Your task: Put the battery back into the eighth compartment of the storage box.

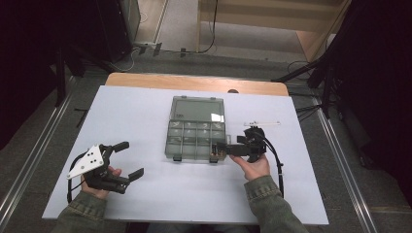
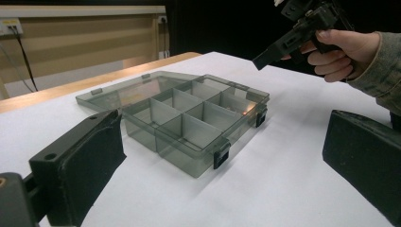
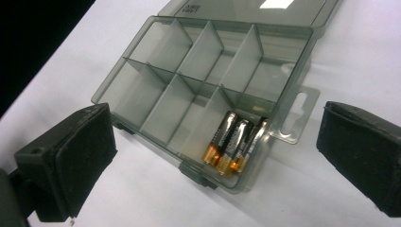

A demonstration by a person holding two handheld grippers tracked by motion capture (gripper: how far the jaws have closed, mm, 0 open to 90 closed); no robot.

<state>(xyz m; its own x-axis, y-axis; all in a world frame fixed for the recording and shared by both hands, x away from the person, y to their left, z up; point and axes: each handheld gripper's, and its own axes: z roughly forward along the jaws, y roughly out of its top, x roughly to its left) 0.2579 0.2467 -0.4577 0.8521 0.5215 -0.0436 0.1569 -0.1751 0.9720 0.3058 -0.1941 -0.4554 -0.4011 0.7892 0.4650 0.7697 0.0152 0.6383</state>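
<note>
Right gripper (image 1: 224, 149): black padded jaws spread wide, nothing between the pads; seen along them in the right gripper view, they frame the near right corner compartment of the smoke-grey translucent plastic organiser box (image 3: 208, 90), which suggests a drop straight into that cell. In that compartment lie three black-and-copper cylindrical batteries (image 3: 235, 142), side by side and touching, leaning with their copper ends toward the box's front wall; the other cells look empty. The gripper hovers just above and at the box's right front corner in the high view, held level by the right hand (image 1: 252, 166), likely poised there so the open jaws clear the dividers. The hinged lid (image 1: 198, 109) is folded back flat on the table beyond the compartments, leaving the whole tray reachable from the person's side. Left gripper (image 1: 127, 158): jaws also wide apart and empty, resting low on the white table (image 1: 145, 194) well to the left of the box, apparently parked out of the working hand's way; its own view looks across the table at the box's latched front edge (image 2: 221, 154). A thin white strip (image 1: 262, 123) lies on the table just behind the right gripper, apart from the box.
</note>
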